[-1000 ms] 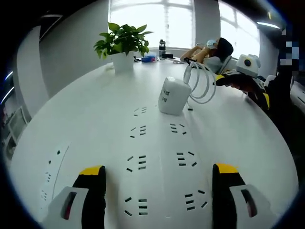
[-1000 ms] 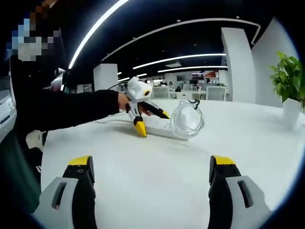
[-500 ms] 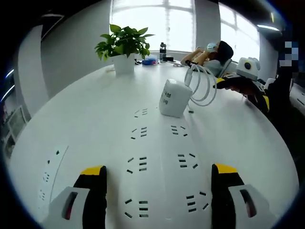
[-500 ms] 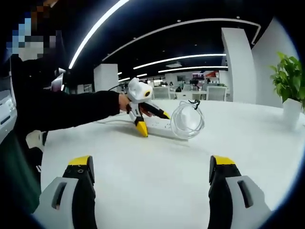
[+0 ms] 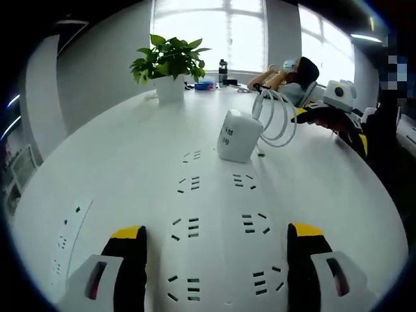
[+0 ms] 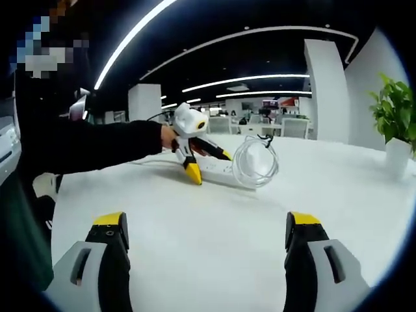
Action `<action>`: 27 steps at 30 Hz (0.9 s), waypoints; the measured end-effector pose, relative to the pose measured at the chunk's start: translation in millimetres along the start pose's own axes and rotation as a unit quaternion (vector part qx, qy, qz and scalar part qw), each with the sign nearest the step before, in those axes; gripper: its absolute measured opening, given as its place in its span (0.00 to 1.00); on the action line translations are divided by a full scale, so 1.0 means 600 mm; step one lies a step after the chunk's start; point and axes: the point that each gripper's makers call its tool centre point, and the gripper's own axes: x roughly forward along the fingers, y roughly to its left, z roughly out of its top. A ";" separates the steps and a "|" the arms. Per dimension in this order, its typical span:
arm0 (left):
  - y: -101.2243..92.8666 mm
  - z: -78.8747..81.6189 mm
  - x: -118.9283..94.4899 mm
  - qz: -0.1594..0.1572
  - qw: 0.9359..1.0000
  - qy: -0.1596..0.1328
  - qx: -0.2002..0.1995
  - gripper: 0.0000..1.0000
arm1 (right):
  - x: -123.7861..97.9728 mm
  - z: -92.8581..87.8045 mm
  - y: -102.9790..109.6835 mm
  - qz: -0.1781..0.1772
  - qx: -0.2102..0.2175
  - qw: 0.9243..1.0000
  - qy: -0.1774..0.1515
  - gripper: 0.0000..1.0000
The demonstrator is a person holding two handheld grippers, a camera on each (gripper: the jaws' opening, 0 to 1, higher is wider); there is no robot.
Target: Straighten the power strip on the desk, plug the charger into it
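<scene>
The left gripper [image 5: 214, 260] straddles the power strip [image 5: 218, 214], jaws released; nudging could topple the charger [image 5: 238, 135].

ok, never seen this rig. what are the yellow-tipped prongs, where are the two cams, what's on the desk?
There is no robot. A person holds a two-jaw gripper in each hand, and a fisheye camera rides on each, looking out along its jaws. The prongs at the bottom of each view are that gripper's own jaws.

The left gripper is open, straddling the near end of a white power strip on the desk. A white charger sits on the strip's far end with its coiled cable. A potted plant stands beyond.

The right gripper is open over bare desk, holding nothing. Its view looks across at the left gripper on the strip, held by a dark-sleeved arm.
</scene>
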 end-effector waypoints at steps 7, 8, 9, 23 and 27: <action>-0.011 0.006 0.010 -0.001 1.000 -0.004 0.000 0.87 | 0.000 0.001 0.001 0.002 0.005 1.000 -0.001 1.00; -0.013 0.008 0.011 -0.004 1.000 -0.006 0.002 0.86 | 0.000 0.002 0.001 0.003 0.006 1.000 -0.002 1.00; -0.014 0.009 0.011 -0.004 1.000 -0.007 0.003 0.86 | 0.000 0.002 0.002 0.003 0.006 1.000 -0.002 1.00; -0.003 0.016 0.017 0.001 1.000 -0.013 -0.005 0.85 | 0.001 -0.001 0.006 0.006 0.003 1.000 0.000 1.00; 0.003 0.018 0.018 0.005 1.000 -0.015 -0.008 0.84 | 0.002 -0.003 0.005 0.007 0.004 1.000 0.001 0.99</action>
